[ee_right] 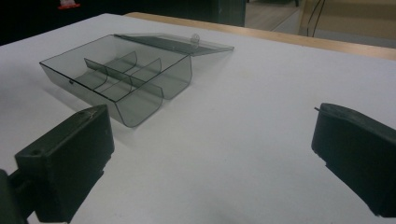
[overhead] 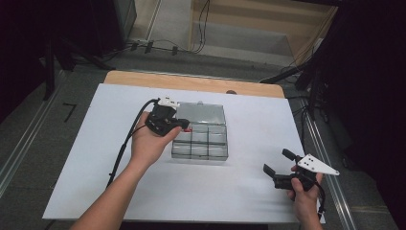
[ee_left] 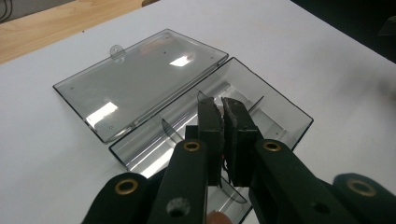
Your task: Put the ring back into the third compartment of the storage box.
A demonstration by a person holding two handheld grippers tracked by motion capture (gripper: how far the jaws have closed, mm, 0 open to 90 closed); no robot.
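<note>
Nearest the person, the right hand-held gripper (overhead: 276, 167) hovers low over the white surface (overhead: 239, 191), jaws spread wide and empty, well apart from the work. Farther in, the left hand-held gripper (overhead: 184, 127) reaches into the clear compartment box (overhead: 201, 143), its jaws pinched nearly together on a thin clear divider (ee_left: 219, 100) standing in the tray. Beyond, the box's lid (ee_left: 140, 79) already lies fully open. Judging from this, opening is done; whether the divider is being seated or lifted out cannot be told.

Lab: floor cables (overhead: 158, 46), black stands (overhead: 297, 72), white-topped table (overhead: 258, 191).
</note>
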